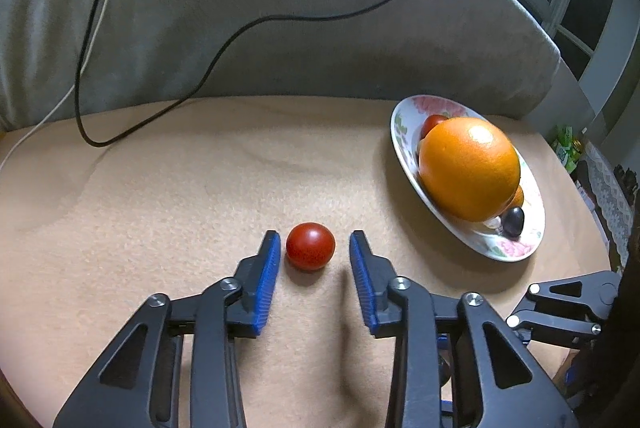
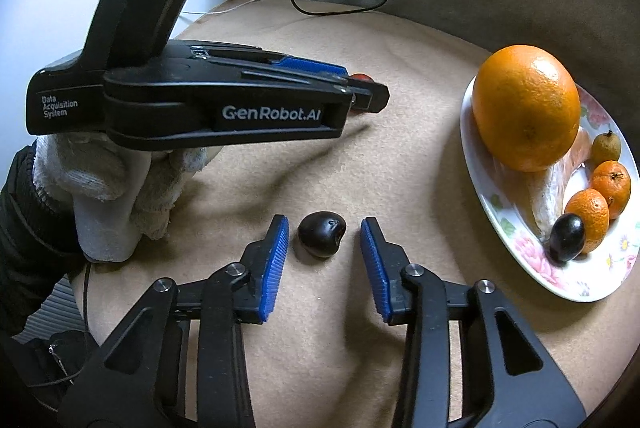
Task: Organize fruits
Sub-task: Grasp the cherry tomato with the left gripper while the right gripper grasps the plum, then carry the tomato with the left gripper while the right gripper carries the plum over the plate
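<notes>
Straddling a small round red tomato (image 1: 310, 246), left gripper (image 1: 314, 256) fingers spread, fruit nearer the left pad. Right gripper (image 2: 324, 248), fingers spread, brackets a dark glossy plum-like fruit (image 2: 322, 234). Advice: centre each, close gently, carry to the floral ceramic plate (image 2: 532, 268).

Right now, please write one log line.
left hand-held gripper: open around tomato | right hand-held gripper: open around dark fruit

Dark fruit (image 2: 321, 234) between spread right gripper (image 2: 324, 242) fingers (image 2: 276, 260)
</notes>
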Demonstrator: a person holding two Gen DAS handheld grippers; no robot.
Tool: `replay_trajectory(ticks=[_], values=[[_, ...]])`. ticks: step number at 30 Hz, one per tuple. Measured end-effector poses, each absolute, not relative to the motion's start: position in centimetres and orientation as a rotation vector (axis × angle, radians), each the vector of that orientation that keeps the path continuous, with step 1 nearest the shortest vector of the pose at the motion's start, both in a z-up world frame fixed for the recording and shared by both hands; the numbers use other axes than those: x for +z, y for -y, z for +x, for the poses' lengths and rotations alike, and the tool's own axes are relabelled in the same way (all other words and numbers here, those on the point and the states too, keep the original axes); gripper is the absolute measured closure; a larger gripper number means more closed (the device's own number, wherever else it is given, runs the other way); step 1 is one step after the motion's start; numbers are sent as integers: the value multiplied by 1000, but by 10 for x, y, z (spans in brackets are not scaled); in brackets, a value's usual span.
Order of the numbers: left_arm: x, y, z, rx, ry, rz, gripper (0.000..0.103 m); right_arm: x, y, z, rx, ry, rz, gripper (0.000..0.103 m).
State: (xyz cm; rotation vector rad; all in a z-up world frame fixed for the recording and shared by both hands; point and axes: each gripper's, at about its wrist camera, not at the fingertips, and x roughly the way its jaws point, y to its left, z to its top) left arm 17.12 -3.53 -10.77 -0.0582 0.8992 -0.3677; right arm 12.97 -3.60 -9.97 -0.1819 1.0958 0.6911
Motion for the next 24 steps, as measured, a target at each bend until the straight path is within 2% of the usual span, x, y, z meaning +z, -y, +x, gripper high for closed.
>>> replay_trajectory(ticks=[5, 8, 24], values=[[-110, 37, 173, -360, -904, -51, 79, -99, 37, 131, 683, -1095, -183, 72], [-110, 35, 173, -360, -903, -52, 79, -99, 36, 131, 688, -1095, -185, 77], [-98, 32, 157, -356, -845, -47, 80, -83, 46, 124, 700, -1063, -151, 78]])
